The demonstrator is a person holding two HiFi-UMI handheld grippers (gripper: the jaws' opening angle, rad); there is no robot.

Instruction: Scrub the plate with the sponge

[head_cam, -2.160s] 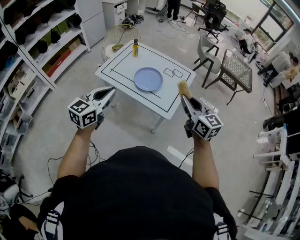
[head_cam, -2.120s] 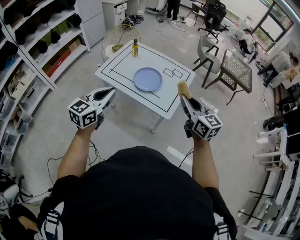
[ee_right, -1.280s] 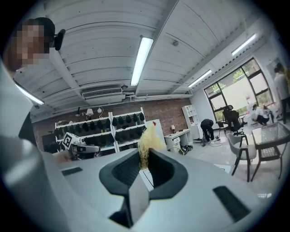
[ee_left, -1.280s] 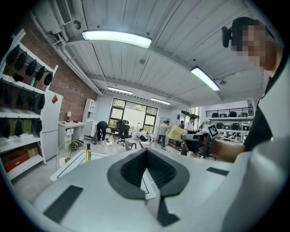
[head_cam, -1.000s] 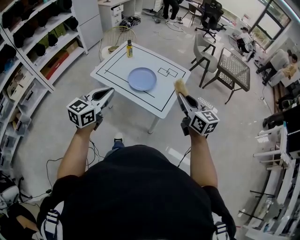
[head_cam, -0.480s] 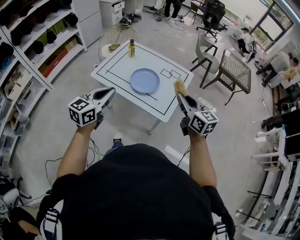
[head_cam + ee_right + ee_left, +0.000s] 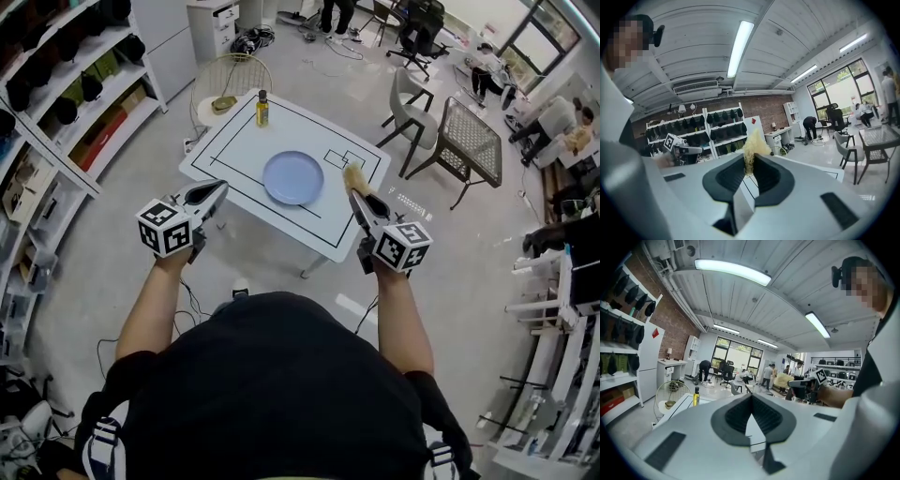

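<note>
Open workshop, bench [image 7: 230,141] far ahead, plate [image 7: 292,177] unscrubbed. Right hand-held gripper [image 7: 355,194] clenches sponge [image 7: 352,175]; left hand-held gripper [image 7: 219,188] closed, empty. Approach step; next, lower sponge onto plate.

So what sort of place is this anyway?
Probably a lab or open workspace, not a kitchen: storage shelves line one wall, office chairs stand behind, and the plate sits on a white table marked with lines.

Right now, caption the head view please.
Standing short of the table, plate untouched; right gripper clamps sponge, left gripper shut.
</note>
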